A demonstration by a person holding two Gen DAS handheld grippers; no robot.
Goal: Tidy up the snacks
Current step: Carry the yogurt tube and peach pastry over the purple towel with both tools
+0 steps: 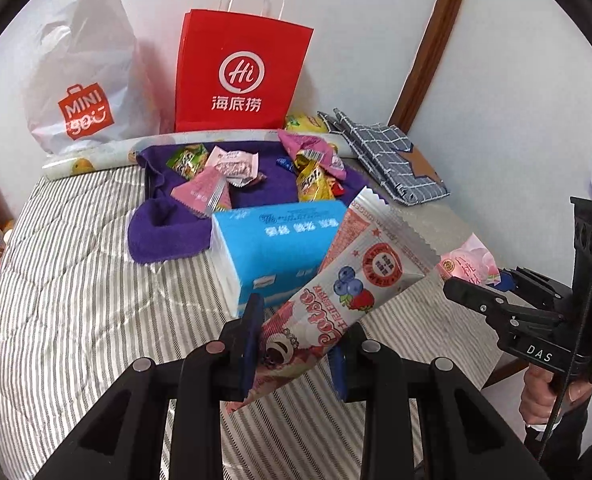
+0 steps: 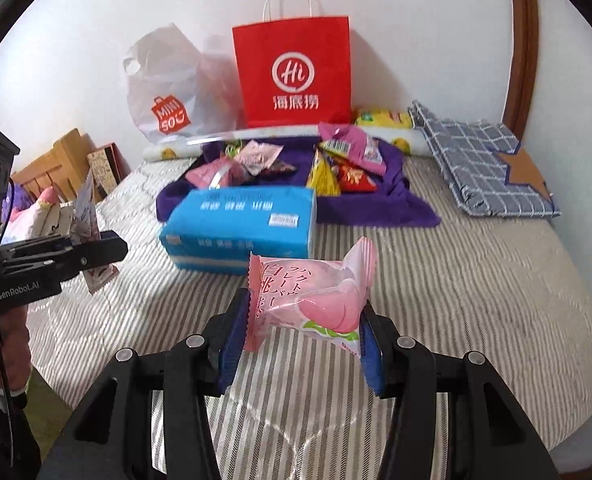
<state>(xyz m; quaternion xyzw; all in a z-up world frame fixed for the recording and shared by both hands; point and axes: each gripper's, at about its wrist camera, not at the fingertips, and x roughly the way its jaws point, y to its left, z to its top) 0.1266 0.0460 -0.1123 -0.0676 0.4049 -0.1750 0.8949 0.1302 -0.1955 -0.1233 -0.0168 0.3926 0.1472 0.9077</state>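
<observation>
My left gripper (image 1: pixel 296 344) is shut on a long white and pink berry snack bar (image 1: pixel 348 280), held above the striped bed, tilted up to the right. My right gripper (image 2: pixel 300 340) is shut on a pink peach snack packet (image 2: pixel 316 296), held above the bed. Each gripper shows in the other's view: the right one (image 1: pixel 472 292) at right, the left one (image 2: pixel 107 252) at left. Several more snack packets (image 2: pixel 336 160) lie in two heaps on a purple towel (image 2: pixel 360 208) near the wall.
A blue tissue pack (image 2: pixel 239 228) lies in front of the towel. A red paper bag (image 2: pixel 296 72) and a white plastic bag (image 2: pixel 163 88) stand against the wall. A folded checked cloth (image 2: pixel 484 168) lies at the right. A wooden headboard (image 2: pixel 520 40) curves at right.
</observation>
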